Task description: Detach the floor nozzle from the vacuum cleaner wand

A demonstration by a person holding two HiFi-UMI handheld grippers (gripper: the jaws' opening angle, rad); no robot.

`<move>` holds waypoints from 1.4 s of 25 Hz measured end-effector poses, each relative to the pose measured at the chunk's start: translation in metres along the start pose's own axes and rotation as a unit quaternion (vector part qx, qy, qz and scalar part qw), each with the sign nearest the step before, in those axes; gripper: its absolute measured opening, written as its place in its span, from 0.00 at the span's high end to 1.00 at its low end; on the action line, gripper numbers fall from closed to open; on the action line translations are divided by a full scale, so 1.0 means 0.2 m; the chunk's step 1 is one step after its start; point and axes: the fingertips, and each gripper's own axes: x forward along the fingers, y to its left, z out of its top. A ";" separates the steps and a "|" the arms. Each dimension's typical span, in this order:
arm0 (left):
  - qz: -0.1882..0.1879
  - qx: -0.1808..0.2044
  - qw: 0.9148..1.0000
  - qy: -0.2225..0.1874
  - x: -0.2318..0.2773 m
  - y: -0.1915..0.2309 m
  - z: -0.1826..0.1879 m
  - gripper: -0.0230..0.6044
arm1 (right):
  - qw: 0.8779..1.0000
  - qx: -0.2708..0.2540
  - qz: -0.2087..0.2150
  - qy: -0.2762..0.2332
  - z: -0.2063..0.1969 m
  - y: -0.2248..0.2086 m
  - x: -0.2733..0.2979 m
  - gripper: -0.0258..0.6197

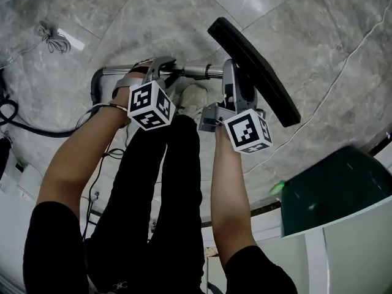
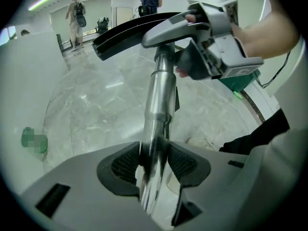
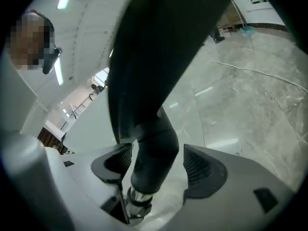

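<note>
The chrome wand lies level above the floor, running right into the neck of the long black floor nozzle. My left gripper is shut on the wand; in the left gripper view both ribbed pads press on the tube. My right gripper stands open around the nozzle's dark neck. In the right gripper view the neck sits between the pads with a clear gap beside the right pad. The chrome joint shows just below the neck. The left gripper view also shows the right gripper at the nozzle.
Grey marble floor lies all around. A coiled white cable and black cables lie at the left. A green-topped white stand is at the right. My dark-trousered legs and a shoe are under the wand. People stand far off.
</note>
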 end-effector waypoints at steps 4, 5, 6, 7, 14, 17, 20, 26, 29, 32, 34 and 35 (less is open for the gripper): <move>-0.006 0.005 0.999 -0.040 -0.13 -0.07 0.13 0.67 | 0.997 -0.033 0.059 -0.041 0.16 0.11 -0.08 0.46; -0.009 0.005 0.999 -0.050 -0.15 -0.09 0.16 0.67 | 0.995 -0.043 0.070 -0.049 0.18 0.15 -0.11 0.51; -0.014 0.005 0.998 -0.058 -0.17 -0.10 0.18 0.67 | 0.994 -0.051 0.075 -0.056 0.21 0.19 -0.14 0.61; -0.020 0.005 0.998 -0.064 -0.19 -0.11 0.20 0.67 | 0.994 -0.055 0.076 -0.062 0.22 0.22 -0.17 0.64; -0.022 0.080 0.995 -0.047 -0.21 -0.15 0.31 0.67 | 0.995 -0.014 0.055 -0.084 0.29 0.27 -0.29 0.71; -0.017 0.116 0.991 -0.064 -0.16 -0.19 0.42 0.67 | 0.993 -0.012 0.068 -0.091 0.30 0.32 -0.32 0.71; -0.060 0.114 0.989 -0.072 -0.10 -0.22 0.49 0.82 | 0.993 -0.015 0.074 -0.088 0.29 0.35 -0.32 0.71; -0.153 0.108 0.979 -0.076 -0.12 -0.31 0.53 0.83 | 0.991 -0.031 0.106 -0.080 0.32 0.38 -0.32 0.72; -0.192 0.092 0.975 -0.065 -0.14 -0.37 0.53 0.84 | 0.992 -0.032 0.100 -0.071 0.33 0.37 -0.32 0.72; -0.229 0.077 0.968 -0.064 -0.16 -0.40 0.53 0.84 | 0.990 -0.049 0.114 -0.063 0.33 0.40 -0.31 0.73; -0.253 0.068 0.963 -0.066 -0.18 -0.41 0.52 0.84 | 0.987 -0.058 0.142 -0.049 0.32 0.43 -0.29 0.73; -0.270 0.064 0.958 -0.068 -0.20 -0.42 0.52 0.84 | 0.984 -0.063 0.160 -0.039 0.32 0.46 -0.29 0.73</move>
